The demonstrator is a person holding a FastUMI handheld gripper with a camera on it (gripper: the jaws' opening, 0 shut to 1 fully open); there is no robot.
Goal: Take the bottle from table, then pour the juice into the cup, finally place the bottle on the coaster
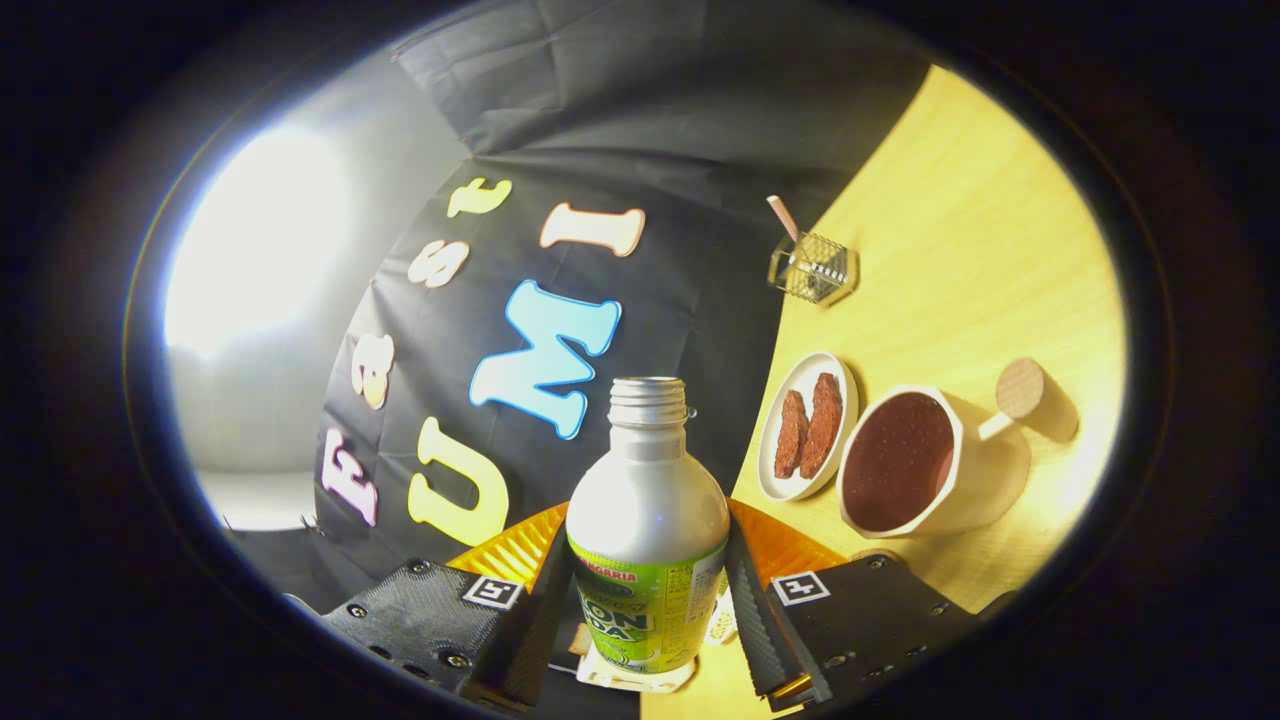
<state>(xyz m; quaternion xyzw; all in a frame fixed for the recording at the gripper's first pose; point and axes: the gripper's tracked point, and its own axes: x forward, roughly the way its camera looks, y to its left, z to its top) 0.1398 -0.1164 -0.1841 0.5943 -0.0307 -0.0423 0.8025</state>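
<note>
The tool (648, 590) pinches the bottle (648, 520) around its labelled lower body, one finger pressed to each side, so the neck rises free ahead of the fingers with no cap on it, ready for pouring. The whole scene is rolled, which suggests the bottle is being tipped or carried at an angle. Beyond the right finger, on the wooden surface (980, 230), the cup (900, 462) already holds dark liquid, so pouring may be finished, though that is hard to judge. Beside it sit a small dish (806, 425) with two brown pieces and a round wooden piece (1020, 388), probably the coaster. A clear holder (812, 268) stands near the surface's back edge.
</note>
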